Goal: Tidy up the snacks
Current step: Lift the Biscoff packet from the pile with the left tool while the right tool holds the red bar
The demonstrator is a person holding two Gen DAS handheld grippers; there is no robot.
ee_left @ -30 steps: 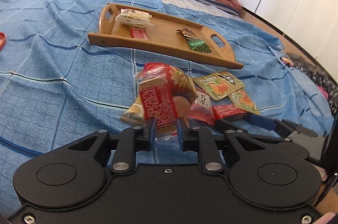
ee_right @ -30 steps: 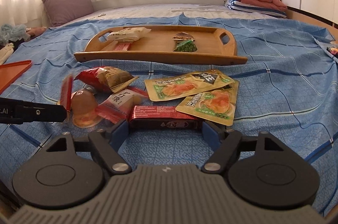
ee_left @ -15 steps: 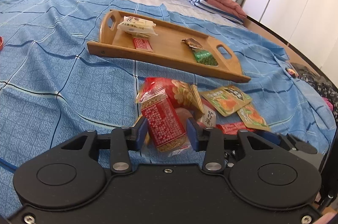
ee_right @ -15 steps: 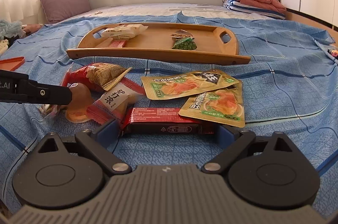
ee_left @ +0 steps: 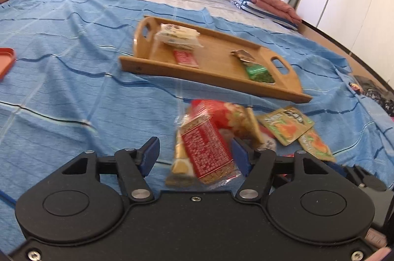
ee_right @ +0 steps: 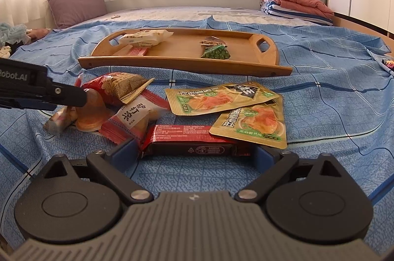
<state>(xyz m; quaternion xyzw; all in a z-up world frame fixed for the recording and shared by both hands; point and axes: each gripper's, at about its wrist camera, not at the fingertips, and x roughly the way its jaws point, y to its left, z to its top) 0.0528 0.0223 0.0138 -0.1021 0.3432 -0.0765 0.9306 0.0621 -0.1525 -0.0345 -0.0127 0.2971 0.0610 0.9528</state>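
Observation:
A pile of snack packets lies on the blue bedspread in front of a wooden tray point(ee_left: 221, 56) point(ee_right: 177, 61). My left gripper point(ee_left: 195, 154) is open, its fingers either side of a red-labelled clear packet point(ee_left: 205, 154) that lies on the cloth. My right gripper point(ee_right: 194, 154) is open wide around a dark red bar point(ee_right: 192, 144); whether the pads touch its ends is unclear. Two yellow-green pouches point(ee_right: 221, 97) point(ee_right: 251, 123) lie just beyond the bar. The tray holds a white packet point(ee_right: 145, 37), a small red packet point(ee_right: 139, 51), a green packet point(ee_right: 216, 53) and a brown packet point(ee_right: 211, 41).
A red crinkled bag point(ee_right: 115, 86), a jelly cup point(ee_right: 91, 110) and a red-white packet point(ee_right: 134, 115) lie left of the bar. My left gripper shows in the right wrist view point(ee_right: 37, 91). An orange tray edge point(ee_left: 6, 60) is far left. Folded towels point(ee_right: 295, 2) and a pillow point(ee_right: 76, 2) lie behind.
My left gripper has opened and let go of the red-labelled packet, which now lies on the cloth between its fingers. My right gripper has opened wider around the dark red bar.

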